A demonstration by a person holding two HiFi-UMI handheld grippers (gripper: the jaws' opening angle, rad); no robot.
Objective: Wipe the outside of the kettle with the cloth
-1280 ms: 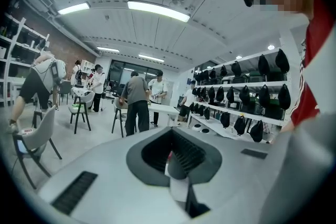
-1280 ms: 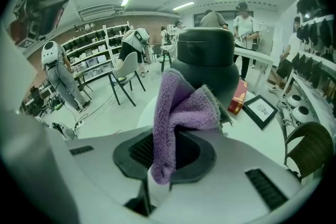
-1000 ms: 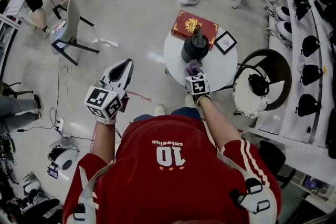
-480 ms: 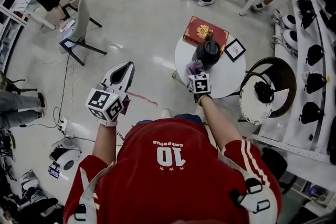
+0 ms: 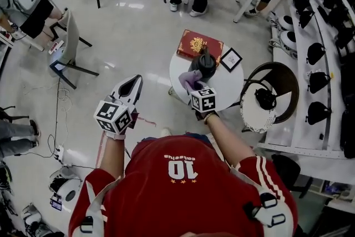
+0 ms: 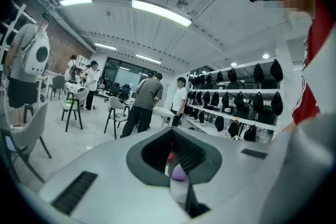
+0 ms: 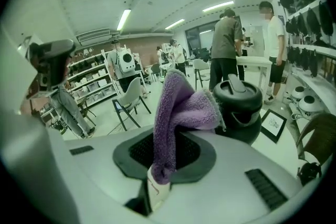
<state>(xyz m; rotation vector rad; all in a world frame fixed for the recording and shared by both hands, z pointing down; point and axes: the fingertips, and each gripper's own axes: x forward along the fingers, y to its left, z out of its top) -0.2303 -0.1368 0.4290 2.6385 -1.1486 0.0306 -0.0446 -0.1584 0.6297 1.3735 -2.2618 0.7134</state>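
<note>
Two grippers: one in each hand, seen from the head view.
Left gripper (image 5: 132, 84): jaws brought together with nothing between them; it hangs over the floor, well apart from the round table (image 5: 228, 87), at about 9 o'clock from it.
Right gripper (image 5: 193, 87): clenched on the purple cloth (image 5: 187, 79), which stands up out of the jaws and folds over toward the kettle.
Kettle (image 5: 205, 65): black, lid on, upright on the table, toward the 11 o'clock side.
Cloth position: at 8 o'clock of the kettle; in the right gripper view its folded end (image 7: 202, 113) appears to touch the kettle's side (image 7: 239, 110).
Red book (image 5: 194, 44): at 11 o'clock of the kettle, on the table's rim.
Framed picture (image 5: 231, 59): at 2 o'clock of the kettle, flat on the table.
</note>
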